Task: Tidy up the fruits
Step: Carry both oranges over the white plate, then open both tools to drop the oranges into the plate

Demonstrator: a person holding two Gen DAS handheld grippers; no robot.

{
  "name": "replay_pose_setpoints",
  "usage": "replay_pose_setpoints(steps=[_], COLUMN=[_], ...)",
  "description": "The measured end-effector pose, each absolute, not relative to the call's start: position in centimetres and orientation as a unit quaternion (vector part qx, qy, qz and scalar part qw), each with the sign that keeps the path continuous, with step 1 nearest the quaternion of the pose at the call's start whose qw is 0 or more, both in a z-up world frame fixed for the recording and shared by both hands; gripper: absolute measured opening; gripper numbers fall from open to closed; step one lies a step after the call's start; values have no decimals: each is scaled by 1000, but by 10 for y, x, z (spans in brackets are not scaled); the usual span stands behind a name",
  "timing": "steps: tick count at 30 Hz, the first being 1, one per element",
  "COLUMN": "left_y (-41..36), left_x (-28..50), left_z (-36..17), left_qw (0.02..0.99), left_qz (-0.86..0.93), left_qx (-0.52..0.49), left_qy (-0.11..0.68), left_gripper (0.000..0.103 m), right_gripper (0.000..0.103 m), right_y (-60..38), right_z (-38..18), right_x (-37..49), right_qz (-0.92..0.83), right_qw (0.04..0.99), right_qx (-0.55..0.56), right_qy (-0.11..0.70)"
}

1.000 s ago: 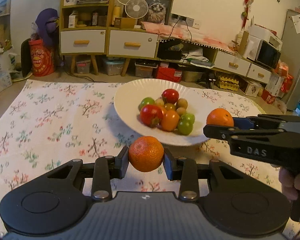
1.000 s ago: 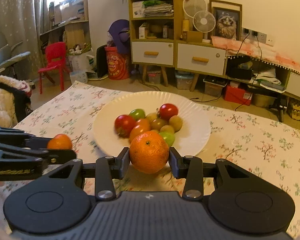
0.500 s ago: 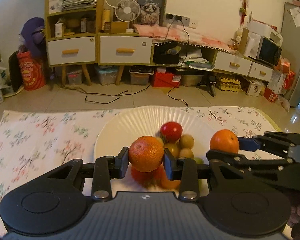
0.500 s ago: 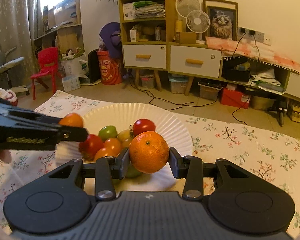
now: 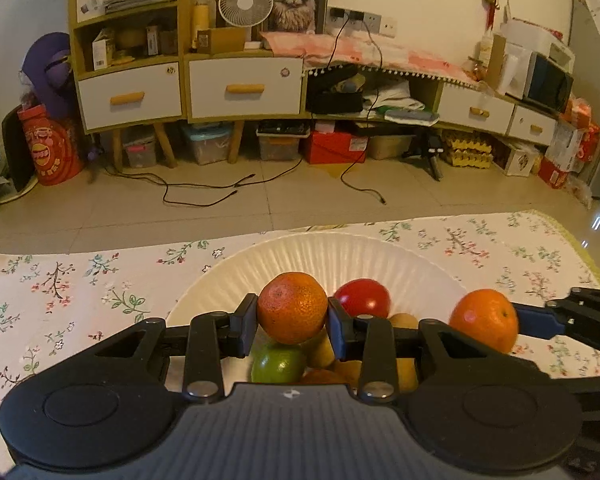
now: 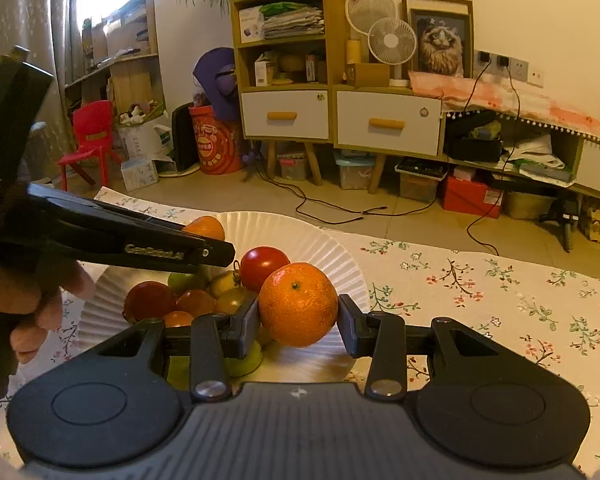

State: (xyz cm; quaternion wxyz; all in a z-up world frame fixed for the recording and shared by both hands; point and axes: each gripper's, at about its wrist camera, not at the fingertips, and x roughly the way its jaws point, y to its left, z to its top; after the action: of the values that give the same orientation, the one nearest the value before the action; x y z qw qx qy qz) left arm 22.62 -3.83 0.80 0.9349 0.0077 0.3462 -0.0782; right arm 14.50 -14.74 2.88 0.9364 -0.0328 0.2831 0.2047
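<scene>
My left gripper (image 5: 292, 320) is shut on an orange tangerine (image 5: 292, 307) and holds it above the white plate (image 5: 300, 256), over the pile of small fruits. My right gripper (image 6: 298, 318) is shut on another tangerine (image 6: 298, 304) above the plate's right part (image 6: 332, 248). The plate holds a red tomato (image 6: 264, 262), a green one (image 5: 278, 362) and several small yellow, orange and red fruits. The right gripper's tangerine also shows in the left wrist view (image 5: 484, 320); the left one's shows in the right wrist view (image 6: 204, 227).
The plate sits on a floral cloth (image 5: 80, 292) on the floor. Beyond the cloth's far edge are tiles with loose cables (image 5: 204, 196), cabinets with drawers (image 5: 244, 88), storage boxes and a red child's chair (image 6: 88, 140).
Both grippers have moved forward and over the plate with their tangerines still held. The fruit pile now lies directly under and just past the fingertips.
</scene>
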Motion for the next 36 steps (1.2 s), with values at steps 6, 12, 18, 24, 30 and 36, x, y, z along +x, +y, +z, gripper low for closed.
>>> replay_pose_setpoints(steps=[6, 12, 18, 24, 30, 36], left_y=[-38, -38, -39, -37, -35, -29], left_x=[231, 235, 235, 227, 206, 185], left_z=[7, 8, 12, 18, 27, 36], left_qw=[934, 934, 934, 936, 940, 939], left_qz=[-71, -70, -70, -66, -66, -63], left_qx=[11, 14, 24, 23, 27, 32], left_qy=[349, 349, 350, 344, 335, 336], left_gripper=[41, 41, 51, 67, 84, 90], right_gripper=[38, 38, 41, 55, 64, 70], right_y=[-149, -149, -149, -151, -154, -153], right_z=[27, 25, 28, 37, 44, 52], right_x=[150, 153, 153, 149, 144, 132], right_qz=[209, 213, 217, 210, 197, 187], right_qw=[935, 932, 933, 938, 939, 939], right_qx=[-30, -33, -29, -24, -22, -30], right_qy=[285, 291, 286, 275, 281, 287])
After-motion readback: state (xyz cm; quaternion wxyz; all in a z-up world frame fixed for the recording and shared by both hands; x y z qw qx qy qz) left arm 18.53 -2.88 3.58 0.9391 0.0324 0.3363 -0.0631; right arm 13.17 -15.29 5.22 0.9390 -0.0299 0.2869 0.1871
